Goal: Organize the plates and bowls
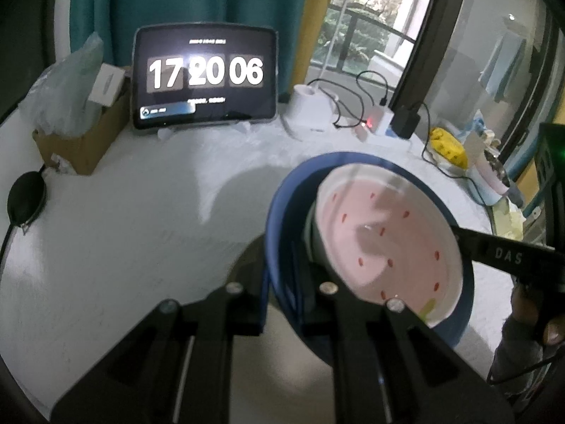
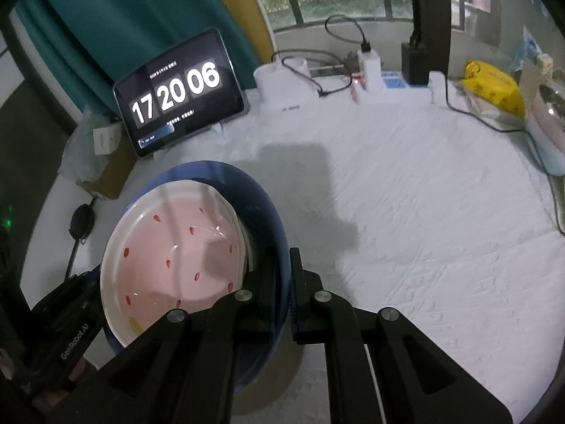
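Observation:
A blue bowl carries a pink-and-white bowl dotted with red seeds. Another white rim shows between the two. My left gripper is shut on the blue bowl's left rim, one finger inside and one outside. It also shows at the lower left of the right wrist view. My right gripper is shut on the opposite rim and reaches in from the right edge of the left wrist view. The stack hangs tilted above the white tablecloth, with its shadow below.
At the back stand a tablet clock, a cardboard box with plastic bags, a white lamp base and a power strip with cables. A yellow packet and a bottle sit far right. A black round object lies left.

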A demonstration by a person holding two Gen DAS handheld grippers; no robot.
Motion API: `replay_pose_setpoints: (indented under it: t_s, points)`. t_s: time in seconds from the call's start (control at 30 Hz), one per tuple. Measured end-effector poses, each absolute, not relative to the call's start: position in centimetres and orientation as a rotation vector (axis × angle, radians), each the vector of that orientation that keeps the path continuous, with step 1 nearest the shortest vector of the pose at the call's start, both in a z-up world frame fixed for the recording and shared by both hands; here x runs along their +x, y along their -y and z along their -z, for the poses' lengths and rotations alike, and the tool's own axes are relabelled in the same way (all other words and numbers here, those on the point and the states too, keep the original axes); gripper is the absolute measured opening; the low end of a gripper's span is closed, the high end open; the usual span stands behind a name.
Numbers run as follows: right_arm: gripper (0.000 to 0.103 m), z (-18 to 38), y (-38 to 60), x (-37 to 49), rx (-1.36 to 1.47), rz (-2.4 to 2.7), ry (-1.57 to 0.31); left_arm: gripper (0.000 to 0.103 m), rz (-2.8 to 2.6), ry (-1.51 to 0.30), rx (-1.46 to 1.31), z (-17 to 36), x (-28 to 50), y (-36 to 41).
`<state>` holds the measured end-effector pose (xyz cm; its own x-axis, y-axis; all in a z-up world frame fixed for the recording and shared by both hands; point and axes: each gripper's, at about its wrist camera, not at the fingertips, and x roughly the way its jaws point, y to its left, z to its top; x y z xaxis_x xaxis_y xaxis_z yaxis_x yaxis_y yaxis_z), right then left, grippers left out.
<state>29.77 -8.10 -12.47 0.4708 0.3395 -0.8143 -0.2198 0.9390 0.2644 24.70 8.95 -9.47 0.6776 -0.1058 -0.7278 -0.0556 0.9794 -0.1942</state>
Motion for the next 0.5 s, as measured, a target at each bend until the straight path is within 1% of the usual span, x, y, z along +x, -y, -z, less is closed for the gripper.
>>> replay_pose_setpoints:
  t_s: [0.27,0.33,0.4,0.47,0.5]
  points:
    - [0.009,12.99,7.97,30.49,0.131,-0.351,-1.034,0.012,0.021,-0.82,-0.2,9.44,25.04,-8.9]
    - [0.01,13.05,8.06,30.56,0.125,-0.355,-1.034,0.015,0.01,-0.811,-0.184,9.4,25.01,-8.79]
    - [0.01,13.02,8.08,30.42,0.114,-0.352,-1.029,0.015,-0.01,-0.806,-0.154,9.37,24.95,-8.56]
    - [0.011,13.06,8.16,30.34,0.109,-0.349,-1.027,0.021,-0.03,-0.795,-0.14,9.38,24.78,-8.6]
    - [0.011,13.09,8.12,30.32,0.107,-0.349,-1.025,0.025,-0.043,-0.789,-0.141,9.39,24.69,-8.75]
